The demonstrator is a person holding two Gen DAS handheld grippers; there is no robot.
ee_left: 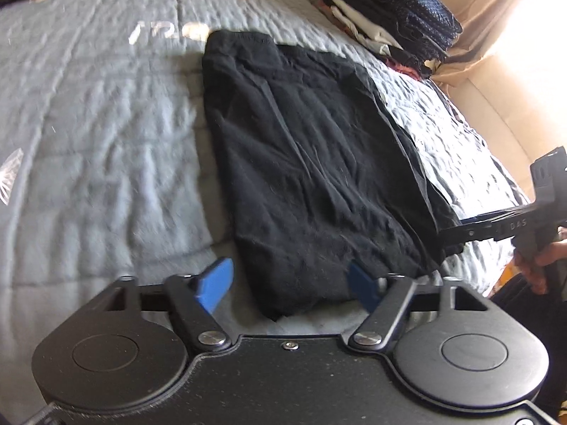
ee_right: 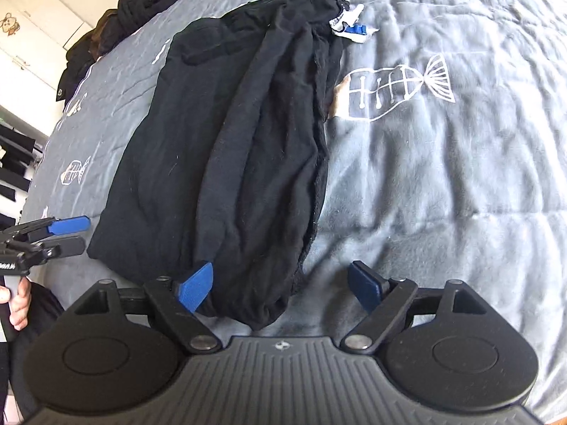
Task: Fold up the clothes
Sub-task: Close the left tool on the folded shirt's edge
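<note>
Trousers (ee_right: 230, 148), black, lie lengthwise on the quilt (ee_right: 443, 177), long axis running away from both grippers; near hem sits between the parted pads of right gripper (ee_right: 283, 283) and left gripper (ee_left: 288, 283), neither clamped.

The left claw (ee_left: 288, 279) fills the bottom of its own view, angled downward, its blue pads (ee_left: 216, 283) standing apart with nothing pressed between them. The right claw (ee_right: 281, 283) sits likewise at the bottom of its view, jaws wide. A hand (ee_right: 17, 301) grips a handle at the lower left edge.
</note>
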